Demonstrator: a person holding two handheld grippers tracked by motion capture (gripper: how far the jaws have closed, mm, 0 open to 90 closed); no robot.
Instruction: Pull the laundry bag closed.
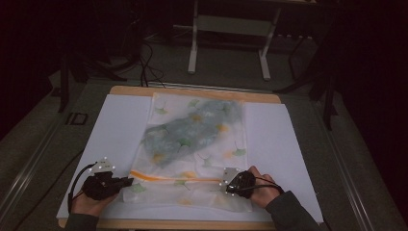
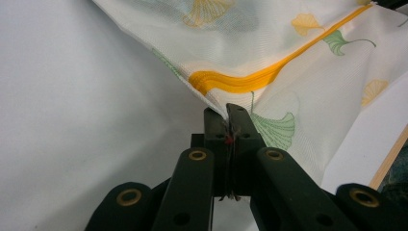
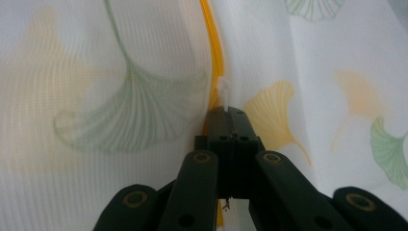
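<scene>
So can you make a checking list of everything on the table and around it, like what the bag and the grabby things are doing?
Surface: white sheet over a wooden-edged table, flat.
Job's things: white mesh zip bag with green and yellow leaf print, lying flat, a blue-grey garment inside; orange zip runs across its near end.
Clutter: nothing seen.
Grippers: left tool shut on the bag's corner by the zip's end; right tool shut on what looks like the white zip pull.
Cables: black cable trails from the left tool; another loops by the right hand.
Surroundings: dark room, grey floor, white stand legs behind.
</scene>
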